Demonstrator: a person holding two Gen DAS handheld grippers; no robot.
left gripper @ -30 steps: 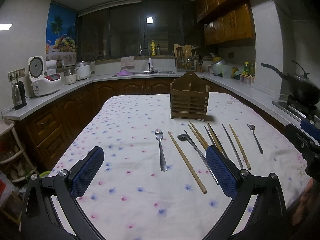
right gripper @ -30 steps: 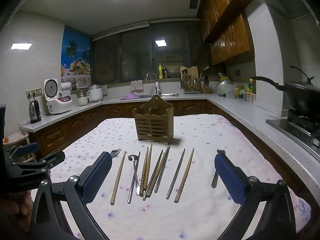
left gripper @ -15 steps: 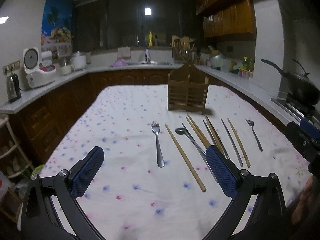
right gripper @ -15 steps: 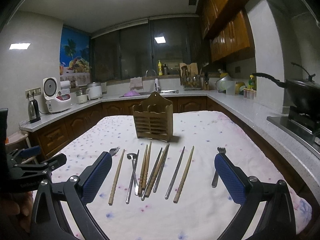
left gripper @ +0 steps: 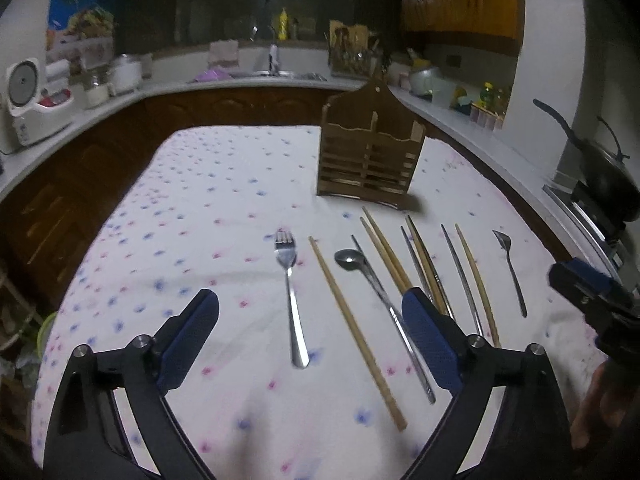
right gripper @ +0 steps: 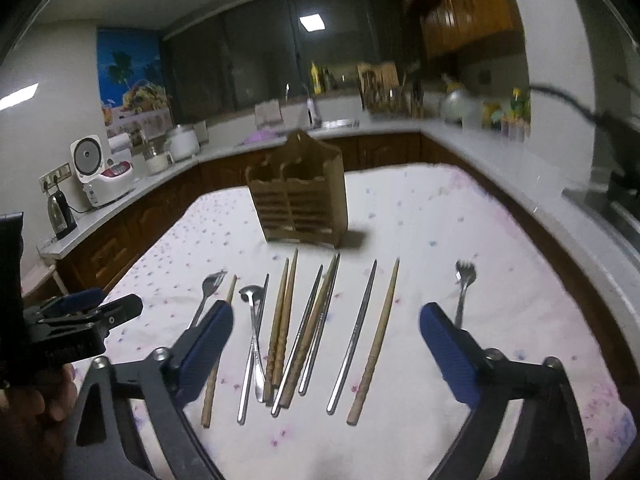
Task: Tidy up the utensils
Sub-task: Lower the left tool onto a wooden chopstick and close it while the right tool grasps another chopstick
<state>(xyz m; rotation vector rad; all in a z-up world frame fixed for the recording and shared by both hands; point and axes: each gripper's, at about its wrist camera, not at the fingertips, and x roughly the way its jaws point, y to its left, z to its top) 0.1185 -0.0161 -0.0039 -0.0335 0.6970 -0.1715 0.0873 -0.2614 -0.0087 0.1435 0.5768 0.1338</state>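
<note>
Left gripper [left gripper: 310, 330] and right gripper [right gripper: 326, 344]: both wide and empty, jaws just narrowed slightly as they came in over the row, so picking seemed imminent. Steel fork [left gripper: 291, 292], spoon [left gripper: 349, 259], wooden chopsticks [right gripper: 285, 320], metal chopsticks [right gripper: 352, 338], small fork [right gripper: 464, 284] lay mid-table on flowered cloth [left gripper: 192, 208]. Slatted wooden holder [right gripper: 298, 204] stood beyond, toward the far edge.
</note>
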